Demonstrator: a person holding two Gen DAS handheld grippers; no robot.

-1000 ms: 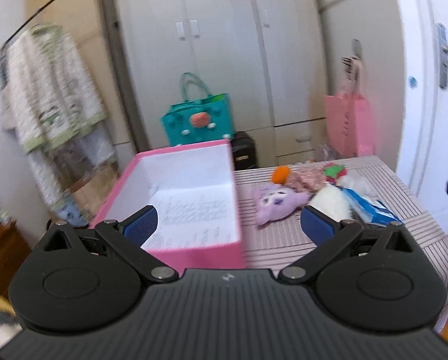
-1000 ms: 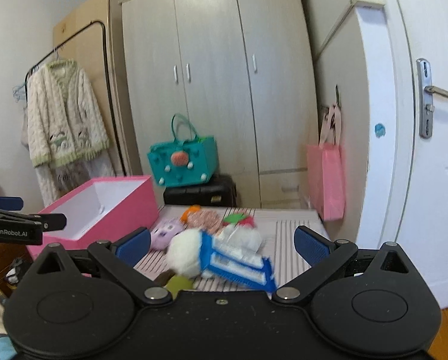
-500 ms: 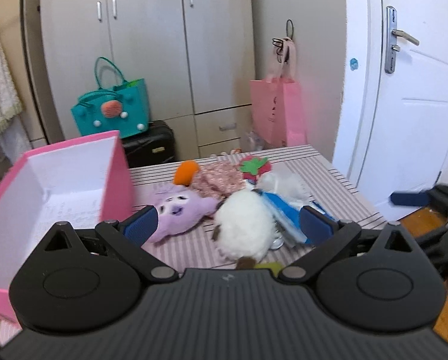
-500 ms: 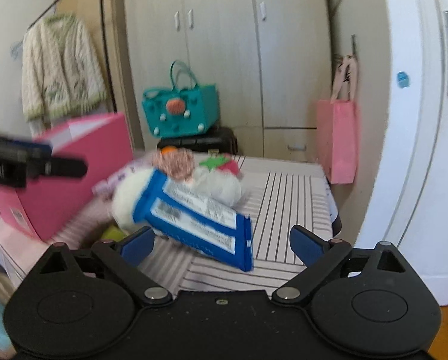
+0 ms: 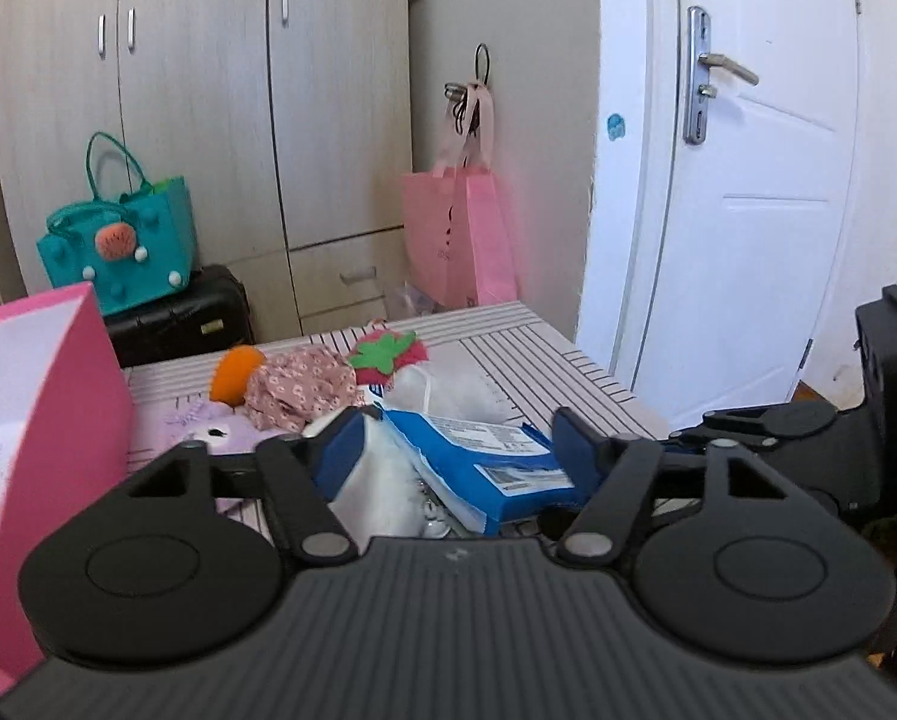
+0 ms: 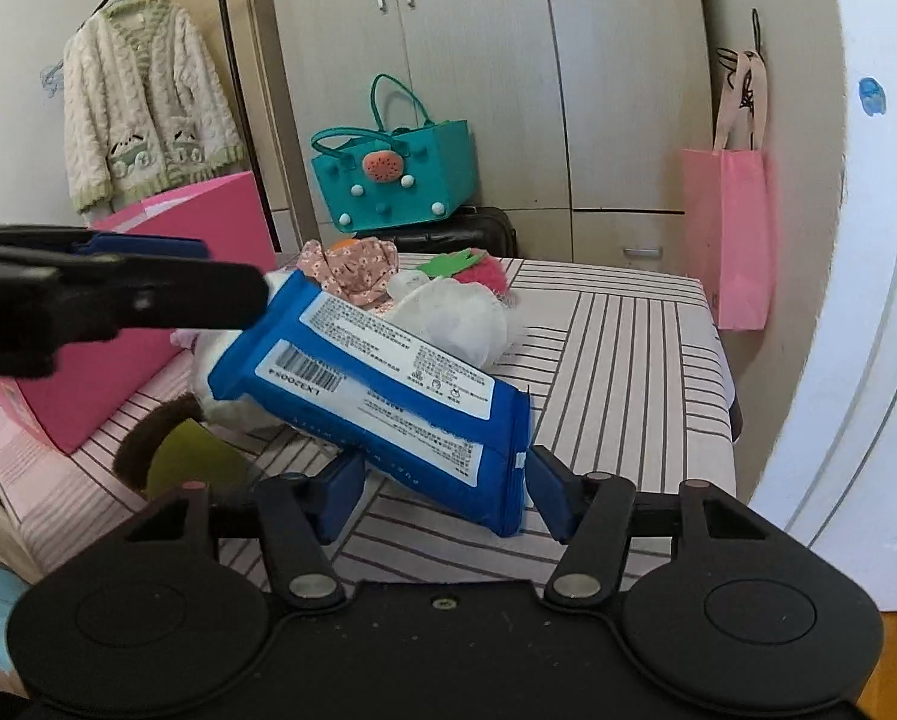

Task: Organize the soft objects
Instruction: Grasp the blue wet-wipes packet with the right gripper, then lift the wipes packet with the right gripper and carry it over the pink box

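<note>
A pile of soft things lies on the striped table (image 5: 544,354): a blue wipes pack (image 5: 478,438) (image 6: 376,372), a white plush (image 5: 382,480), a purple plush (image 5: 208,432), a floral cloth (image 5: 304,384), an orange ball (image 5: 238,375) and a felt strawberry (image 5: 388,354). My left gripper (image 5: 457,456) is closing with the white plush and the pack's far end between its pads, which do not visibly squeeze them. At the pack's near corner my right gripper (image 6: 442,495) is closing too, its pads right beside the pack. An open pink box (image 5: 40,420) stands to the left.
Behind the table are a teal bag (image 5: 118,252) on a black suitcase (image 5: 178,318), a pink paper bag (image 5: 460,240) hung on the wardrobe, and a white door (image 5: 748,210) to the right. A cardigan (image 6: 142,108) hangs on a rack. An olive-and-brown item (image 6: 190,462) lies under the plush.
Both grippers came down and in toward the pile, and their jaws narrowed from wide. The left view swung right from the pink box to the plush. The blue pack now sits between the right pads.
</note>
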